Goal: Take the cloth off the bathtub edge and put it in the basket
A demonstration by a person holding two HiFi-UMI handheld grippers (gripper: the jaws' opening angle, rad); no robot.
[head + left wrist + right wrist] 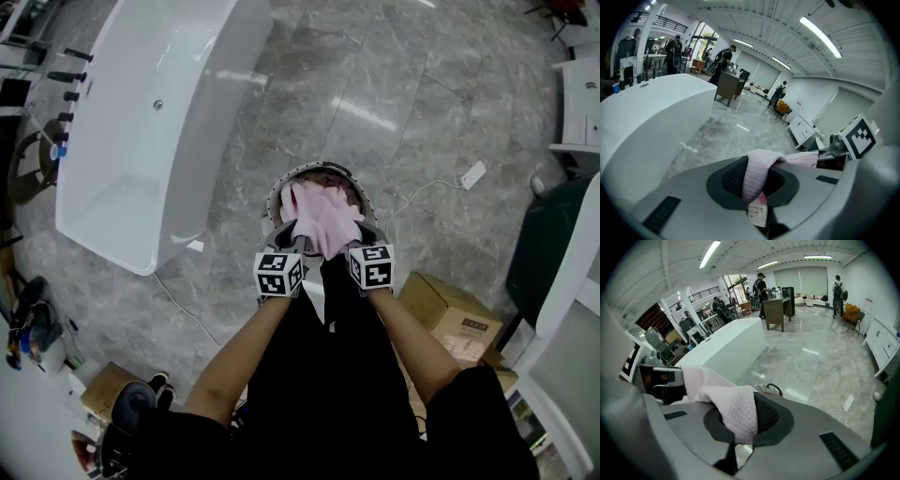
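A pink quilted cloth (pixel 322 214) hangs bunched over the round basket (pixel 274 192) on the marble floor, held from both sides. My left gripper (pixel 286 246) is shut on the cloth's left part, and my right gripper (pixel 361 242) is shut on its right part. In the left gripper view the cloth (pixel 757 173) runs between the dark pads, with a tag below it. In the right gripper view a fold of cloth (pixel 736 416) is pinched the same way, and the basket's rim (pixel 771 389) peeks out behind. The white bathtub (pixel 178 84) stands to the left with its edge bare.
A cardboard box (pixel 450 314) sits at the person's right. A white power strip (pixel 473 174) and its cord lie on the floor beyond the basket. Black taps (pixel 66 84) line the tub's left side. A dark green object (pixel 553 244) stands at the right. People stand far off.
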